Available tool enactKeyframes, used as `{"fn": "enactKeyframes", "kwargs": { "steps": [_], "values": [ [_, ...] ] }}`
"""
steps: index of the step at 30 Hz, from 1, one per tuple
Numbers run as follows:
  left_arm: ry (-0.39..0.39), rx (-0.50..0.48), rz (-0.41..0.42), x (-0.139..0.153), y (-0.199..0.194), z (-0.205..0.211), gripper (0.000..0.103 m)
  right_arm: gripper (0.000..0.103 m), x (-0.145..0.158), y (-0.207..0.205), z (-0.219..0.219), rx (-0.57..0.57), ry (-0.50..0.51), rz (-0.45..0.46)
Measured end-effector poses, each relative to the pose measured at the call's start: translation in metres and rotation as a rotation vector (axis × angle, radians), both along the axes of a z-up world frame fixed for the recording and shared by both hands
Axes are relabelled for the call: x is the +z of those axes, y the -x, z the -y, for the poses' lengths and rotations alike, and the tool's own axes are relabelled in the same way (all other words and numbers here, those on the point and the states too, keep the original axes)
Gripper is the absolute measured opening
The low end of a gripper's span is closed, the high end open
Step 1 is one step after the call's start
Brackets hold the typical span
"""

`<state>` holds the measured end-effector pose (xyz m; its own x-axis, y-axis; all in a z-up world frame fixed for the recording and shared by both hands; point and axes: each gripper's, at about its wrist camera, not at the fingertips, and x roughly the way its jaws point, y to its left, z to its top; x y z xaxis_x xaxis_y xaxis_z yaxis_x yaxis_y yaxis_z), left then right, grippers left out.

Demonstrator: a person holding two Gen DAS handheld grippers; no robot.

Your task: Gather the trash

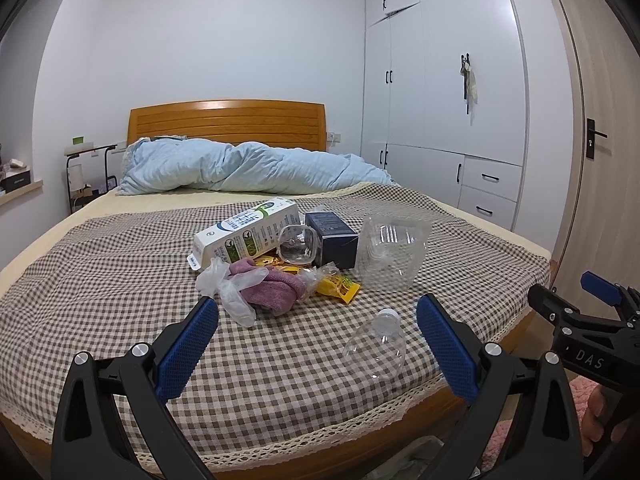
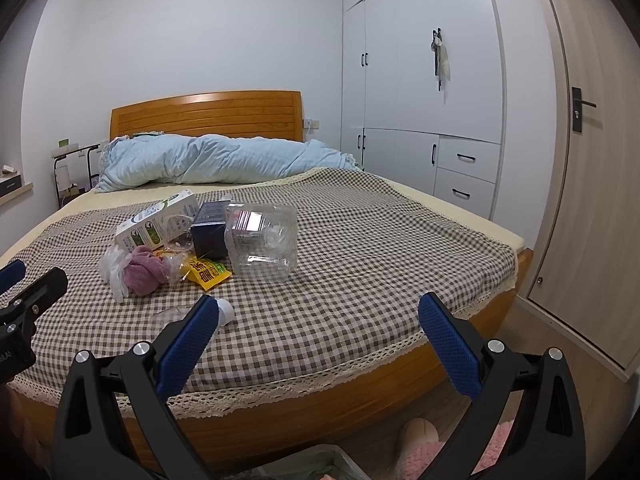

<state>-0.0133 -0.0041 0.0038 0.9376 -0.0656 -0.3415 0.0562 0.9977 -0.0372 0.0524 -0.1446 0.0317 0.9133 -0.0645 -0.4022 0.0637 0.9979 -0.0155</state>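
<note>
Both grippers hover at the foot of a wooden-framed bed covered with a brown-and-white checked cloth (image 1: 120,248), nothing held. Left gripper (image 1: 318,320): blue-padded fingers spread wide, empty. Right gripper (image 2: 318,320): same, jaws wide apart, empty. Trash sits in a loose pile mid-bed, well ahead of both tools. White-and-green milk carton (image 1: 244,236) lies on its side at the back left; dark navy cardboard box (image 1: 332,236) just right of it; a small clear square plastic cup (image 1: 298,246) lies on its side between the two, mouth toward camera. Large clear plastic clamshell container (image 1: 390,254) stands at the right end of the pile, touching the navy box in the right wrist view. In front: crumpled clear plastic glove (image 1: 230,288), pink-purple cloth (image 1: 276,286) beside it, yellow snack wrapper (image 1: 338,286) to the right. A clear plastic bottle with white cap (image 1: 376,342) lies apart from the pile, nearest the bed's foot, between the left gripper's fingers in that view; in the right wrist view only its cap peeks out beside the left finger. Light blue duvet (image 1: 240,168) is bunched against the headboard. White wardrobe (image 1: 440,80) on the right wall.
</note>
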Motion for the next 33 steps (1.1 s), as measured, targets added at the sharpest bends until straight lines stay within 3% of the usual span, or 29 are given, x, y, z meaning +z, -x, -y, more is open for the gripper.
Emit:
{"fn": "enactKeyframes", "kwargs": {
  "steps": [28,33],
  "values": [
    [0.0,0.013,0.007,0.001,-0.003,0.0,0.096,0.096,0.003,-0.006,-0.004,0.047,0.0,0.028],
    [0.031,0.022,-0.004,-0.002,-0.012,-0.005,0.096,0.097,0.004,-0.019,-0.001,0.05,-0.016,0.037]
  ]
}}
